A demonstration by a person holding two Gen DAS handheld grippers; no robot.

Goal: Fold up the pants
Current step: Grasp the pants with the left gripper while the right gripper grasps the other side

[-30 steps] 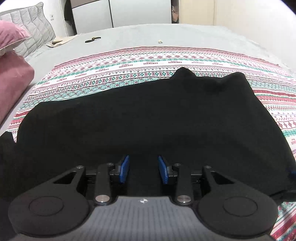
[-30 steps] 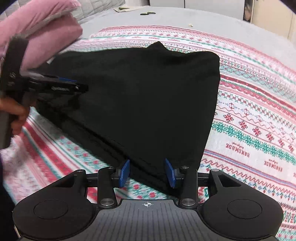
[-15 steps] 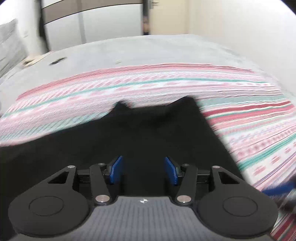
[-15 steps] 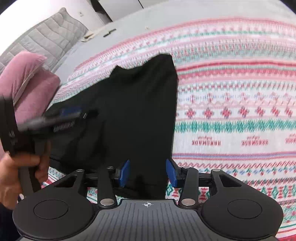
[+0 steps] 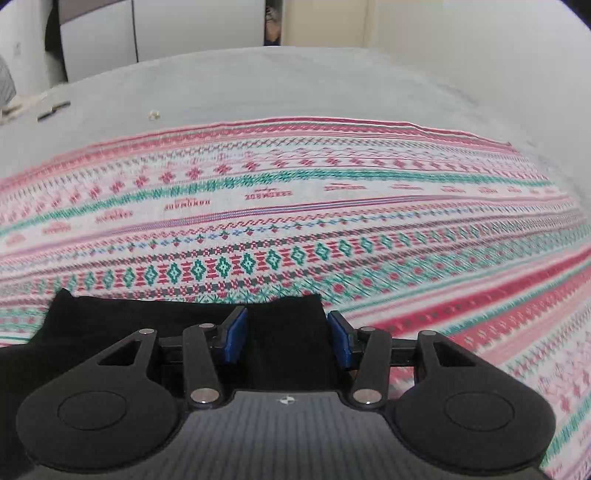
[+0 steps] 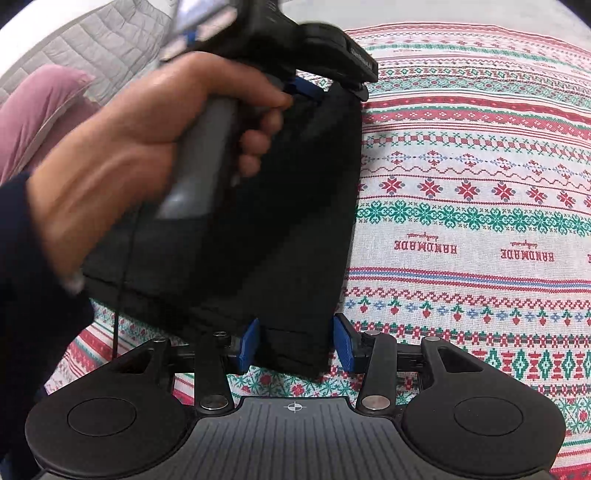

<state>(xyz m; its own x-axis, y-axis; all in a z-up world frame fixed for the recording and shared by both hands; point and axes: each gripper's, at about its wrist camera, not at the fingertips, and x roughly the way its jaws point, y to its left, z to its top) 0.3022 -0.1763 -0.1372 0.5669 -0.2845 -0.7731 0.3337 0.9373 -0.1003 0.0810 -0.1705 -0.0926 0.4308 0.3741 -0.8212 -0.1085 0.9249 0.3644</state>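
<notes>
Black pants (image 6: 288,221) lie folded flat on the patterned blanket (image 6: 461,206). In the right wrist view my right gripper (image 6: 295,332) stands open over their near right corner, with the cloth lying between its blue pads (image 6: 249,343). A hand (image 6: 140,147) holds my left gripper (image 6: 354,86) at the pants' far right corner. In the left wrist view the left gripper (image 5: 284,321) hovers with its jaws closing; that corner of the pants (image 5: 147,317) lies between them, and the pads do not press on it.
A pink pillow (image 6: 48,107) and a grey quilted pillow (image 6: 99,44) sit to the left. Beyond the blanket (image 5: 332,206) is plain grey sheet (image 5: 295,85) with small items (image 5: 53,109). A wardrobe (image 5: 184,33) and a wall stand behind.
My left gripper has swept to the right over the pants to their far right corner, and its jaws stand wider than at first. The right gripper has rolled and shifted a little at the near corner.
</notes>
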